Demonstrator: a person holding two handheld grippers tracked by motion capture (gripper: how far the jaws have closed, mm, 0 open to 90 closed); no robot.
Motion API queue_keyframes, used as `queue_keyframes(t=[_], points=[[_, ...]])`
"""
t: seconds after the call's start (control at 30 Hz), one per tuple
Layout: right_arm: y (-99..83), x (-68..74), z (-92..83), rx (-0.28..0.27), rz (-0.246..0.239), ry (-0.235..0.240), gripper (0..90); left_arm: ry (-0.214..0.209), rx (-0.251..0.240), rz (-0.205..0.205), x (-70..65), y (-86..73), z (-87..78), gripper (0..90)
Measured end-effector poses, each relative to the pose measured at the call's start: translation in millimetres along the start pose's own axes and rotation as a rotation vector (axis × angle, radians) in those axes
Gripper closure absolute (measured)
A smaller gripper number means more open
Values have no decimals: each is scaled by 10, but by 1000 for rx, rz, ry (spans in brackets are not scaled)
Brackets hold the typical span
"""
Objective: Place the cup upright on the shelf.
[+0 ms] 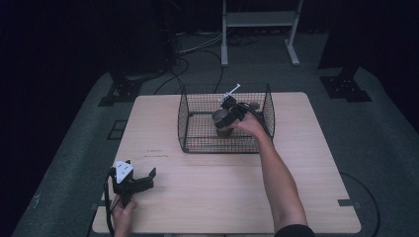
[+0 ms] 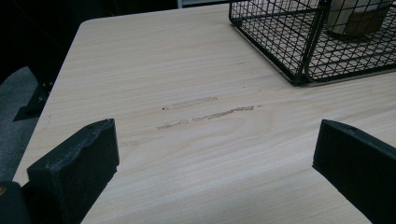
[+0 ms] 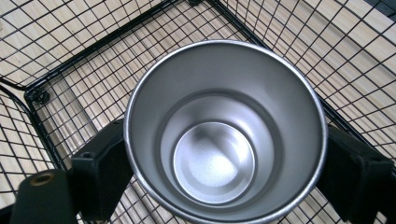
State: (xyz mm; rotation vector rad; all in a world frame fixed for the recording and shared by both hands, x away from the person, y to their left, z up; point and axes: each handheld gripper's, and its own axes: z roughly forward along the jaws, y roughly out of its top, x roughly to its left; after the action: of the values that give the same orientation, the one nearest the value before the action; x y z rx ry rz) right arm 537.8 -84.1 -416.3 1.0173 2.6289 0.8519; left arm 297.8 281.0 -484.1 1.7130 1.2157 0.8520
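A steel cup [image 3: 224, 135] stands upright inside a black wire basket [image 1: 197, 148] at the far middle of the table. My right gripper [image 3: 224, 168] is shut on it, one jaw pressed to each side of its wall below the rim. The high view shows this gripper [image 1: 228, 112] reaching in over the basket's open top with the cup [image 1: 222, 122]. My left gripper [image 1: 147, 178] rests near the table's front left corner, open. Its gripper [image 2: 215, 158] has bare wood between its jaws, and the cup [image 2: 355, 18] shows behind the basket's mesh [image 2: 299, 51].
The wooden table [image 1: 207, 197] has faint scuff marks [image 2: 205, 114] ahead of the left gripper. Beyond the table, dark floor holds cables [image 1: 197, 49], black stand bases [image 1: 346, 86] and a white frame [image 1: 259, 19].
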Motion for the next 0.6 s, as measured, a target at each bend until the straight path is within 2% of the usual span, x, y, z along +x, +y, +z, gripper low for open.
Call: queue_keyframes(t=[0.23, 0.4, 0.6], points=[[3, 11, -8, -4, 0, 6, 121, 0, 1, 1, 1, 1, -1, 0], [1, 24, -2, 8, -5, -15, 101, 1, -2, -1, 2, -1, 1, 0], [25, 38, -32, -25, -3, -23, 89, 1, 3, 0, 5, 2, -2, 0]])
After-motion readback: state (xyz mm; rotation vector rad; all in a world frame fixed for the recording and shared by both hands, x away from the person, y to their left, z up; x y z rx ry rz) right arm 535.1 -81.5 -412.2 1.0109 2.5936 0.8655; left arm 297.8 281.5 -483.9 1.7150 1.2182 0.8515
